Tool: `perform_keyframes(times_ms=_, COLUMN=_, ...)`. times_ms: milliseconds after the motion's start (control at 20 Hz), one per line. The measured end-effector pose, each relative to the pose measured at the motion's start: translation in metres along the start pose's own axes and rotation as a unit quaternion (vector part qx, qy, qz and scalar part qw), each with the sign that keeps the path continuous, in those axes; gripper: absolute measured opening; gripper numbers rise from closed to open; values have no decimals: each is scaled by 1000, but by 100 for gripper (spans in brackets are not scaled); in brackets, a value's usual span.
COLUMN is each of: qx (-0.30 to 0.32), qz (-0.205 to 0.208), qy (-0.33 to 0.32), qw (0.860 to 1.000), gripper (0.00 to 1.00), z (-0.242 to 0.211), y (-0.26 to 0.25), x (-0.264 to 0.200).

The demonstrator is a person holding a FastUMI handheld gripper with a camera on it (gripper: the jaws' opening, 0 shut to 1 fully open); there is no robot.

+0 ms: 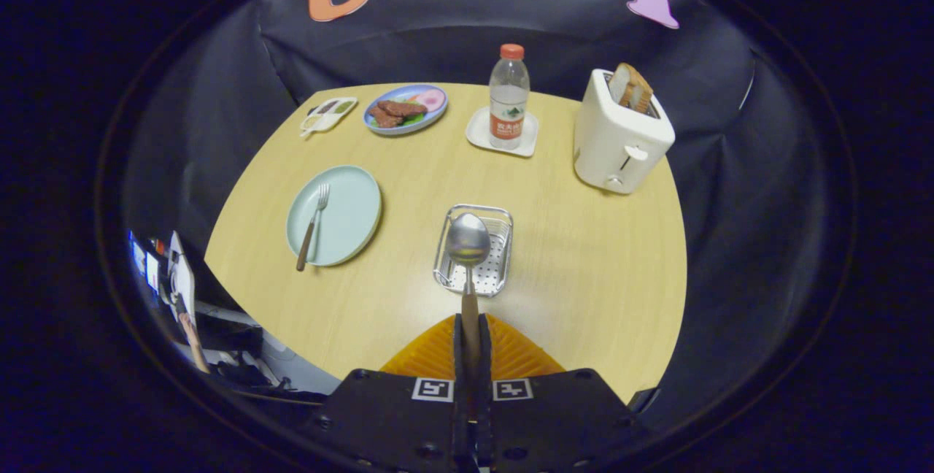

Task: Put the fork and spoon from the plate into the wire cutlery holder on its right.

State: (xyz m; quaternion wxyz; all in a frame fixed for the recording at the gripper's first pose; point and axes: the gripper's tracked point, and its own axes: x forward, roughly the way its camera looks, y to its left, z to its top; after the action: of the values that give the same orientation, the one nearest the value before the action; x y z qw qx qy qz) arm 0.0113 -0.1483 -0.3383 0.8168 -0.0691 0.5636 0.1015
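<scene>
My gripper (471, 327) is shut on the spoon's brown handle, both fingers pressed against it. The spoon (468, 241) points forward, its steel bowl hanging above the wire cutlery holder (499, 221) on the wooden table. Left of the holder lies a pale green plate (350, 210). A fork (313, 225) with a brown handle rests on it, tines pointing away from me.
At the back of the table (584, 276) stand a white toaster (616, 141) with bread in it, a water bottle (508, 97) on a white coaster, a blue plate of food (406, 108) and a small sauce dish (328, 114). The table's near edge runs just ahead of my fingers.
</scene>
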Motion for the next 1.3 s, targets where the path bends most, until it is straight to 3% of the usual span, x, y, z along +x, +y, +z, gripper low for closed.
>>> perform_keyframes(times_ms=350, qx=5, qz=-15, qy=98, qw=995, gripper=7, z=4, y=-4, x=25)
perform_keyframes(times_ms=700, qx=-6, qz=-29, qy=66, qw=997, gripper=12, z=35, y=12, x=36)
perform_keyframes(times_ms=850, qx=-25, qz=-28, qy=40, qw=998, gripper=21, z=45, y=26, x=31)
perform_keyframes(times_ms=1000, qx=-53, qz=-38, qy=10, qw=998, gripper=39, z=55, y=41, x=26)
perform_keyframes(times_ms=1150, qx=-66, qz=-20, qy=-10, qw=998, gripper=57, z=60, y=72, x=26)
perform_keyframes(times_ms=1250, qx=-69, qz=-2, qy=-15, qw=997, gripper=75, z=61, y=96, x=30)
perform_keyframes(times_ms=1300, qx=-72, qz=7, qy=-15, qw=997, gripper=77, z=62, y=108, x=34)
